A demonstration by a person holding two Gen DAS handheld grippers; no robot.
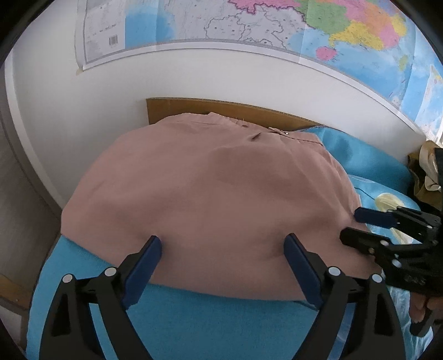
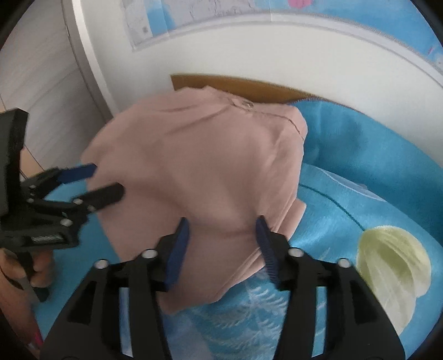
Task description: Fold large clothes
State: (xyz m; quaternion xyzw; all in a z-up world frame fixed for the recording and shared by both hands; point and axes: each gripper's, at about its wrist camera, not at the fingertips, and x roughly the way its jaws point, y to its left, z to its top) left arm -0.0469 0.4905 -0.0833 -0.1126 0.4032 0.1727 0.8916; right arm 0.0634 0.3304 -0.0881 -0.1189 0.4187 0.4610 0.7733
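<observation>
A dusty-pink garment lies folded over on a blue blanket, its waistband and button toward the wall. It also shows in the right wrist view. My left gripper is open, its blue-padded fingers hovering over the garment's near edge; it also shows in the right wrist view. My right gripper is open over the garment's near right corner; it appears at the right in the left wrist view. Neither grips cloth.
A white wall with a large map stands behind. A brown headboard edge lies against the wall. The blanket has a pale yellow print. A pile of dark and cream clothes sits at the far right.
</observation>
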